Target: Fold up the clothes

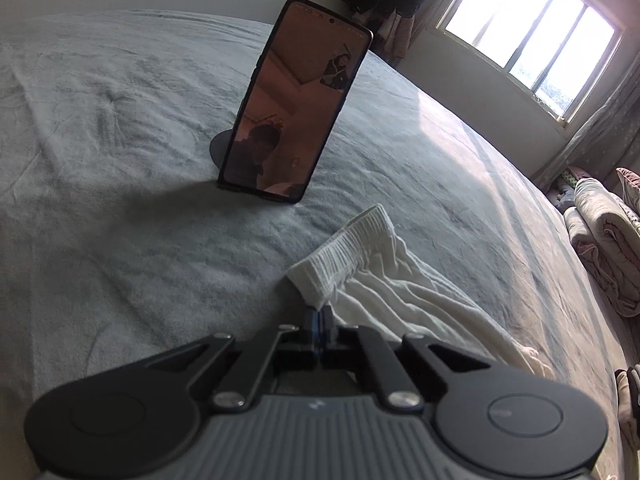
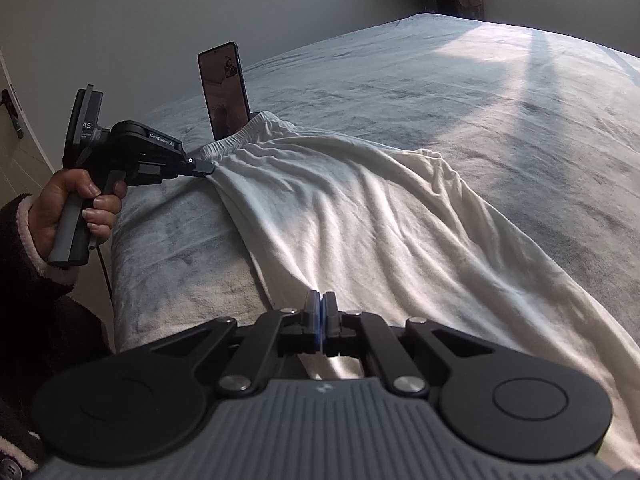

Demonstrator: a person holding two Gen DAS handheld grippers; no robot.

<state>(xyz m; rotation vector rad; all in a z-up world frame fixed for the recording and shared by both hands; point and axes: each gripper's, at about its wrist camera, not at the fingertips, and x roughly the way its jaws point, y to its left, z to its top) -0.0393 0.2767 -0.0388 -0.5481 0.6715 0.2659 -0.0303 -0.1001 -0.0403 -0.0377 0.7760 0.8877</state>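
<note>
White trousers [image 2: 360, 216] with an elastic waistband [image 1: 344, 252] lie spread and wrinkled across the grey bed [image 2: 480, 92]. My left gripper [image 1: 320, 314] is shut on the near corner of the waistband; in the right wrist view the left gripper [image 2: 208, 168] pinches that same corner, held by a hand [image 2: 76, 204] in a dark sleeve. My right gripper [image 2: 321, 300] is shut on the trousers' near side edge, further down the leg. The cloth is pulled taut between the two grips.
A phone [image 1: 296, 100] stands upright on a round stand on the bed just beyond the waistband. Rolled quilts [image 1: 604, 236] lie on the floor at the right under a bright window [image 1: 532, 36]. The bed's near edge [image 2: 132, 280] drops off at the left.
</note>
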